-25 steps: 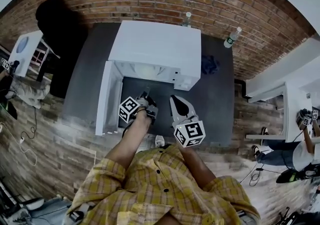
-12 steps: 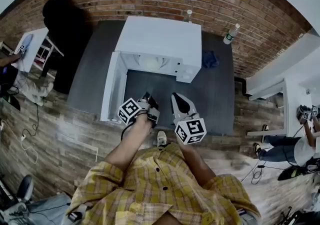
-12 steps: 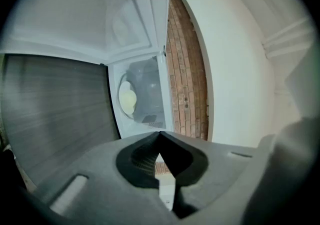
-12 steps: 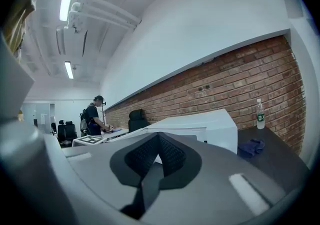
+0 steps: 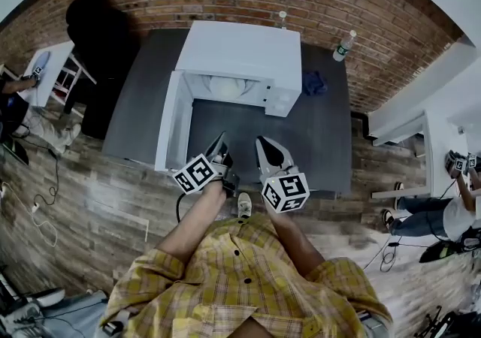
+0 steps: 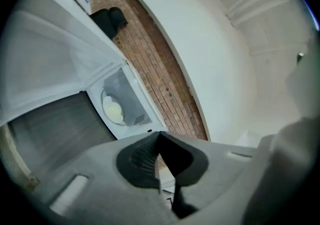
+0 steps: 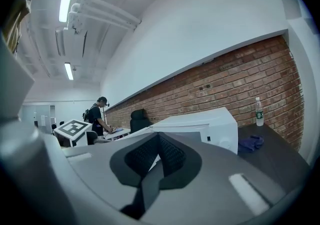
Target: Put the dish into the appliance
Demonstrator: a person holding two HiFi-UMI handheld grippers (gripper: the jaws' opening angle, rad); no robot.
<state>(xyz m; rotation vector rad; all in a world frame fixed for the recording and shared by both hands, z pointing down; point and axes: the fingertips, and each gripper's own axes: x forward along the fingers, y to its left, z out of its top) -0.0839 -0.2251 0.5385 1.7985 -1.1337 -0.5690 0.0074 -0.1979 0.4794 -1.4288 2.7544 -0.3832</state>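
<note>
The white microwave (image 5: 240, 51) stands on the dark grey table (image 5: 308, 141) with its door (image 5: 169, 122) swung open to the left. A pale round dish (image 5: 225, 87) lies inside the cavity; it also shows as a dish (image 6: 113, 109) in the left gripper view. My left gripper (image 5: 220, 141) is over the table's front part, short of the opening, shut and empty (image 6: 159, 135). My right gripper (image 5: 264, 143) hovers beside it to the right, its pads together with nothing between them (image 7: 159, 138).
Two water bottles (image 5: 343, 47) (image 5: 281, 21) stand at the back of the table and a blue cloth (image 5: 314, 82) lies right of the microwave. A black chair (image 5: 94, 28) is at the left. People work at side tables; one person (image 7: 97, 114) stands far off.
My left gripper has drawn back from the microwave opening toward the table's front edge and rolled. The right gripper has shifted only slightly. The dish stays inside the cavity.
</note>
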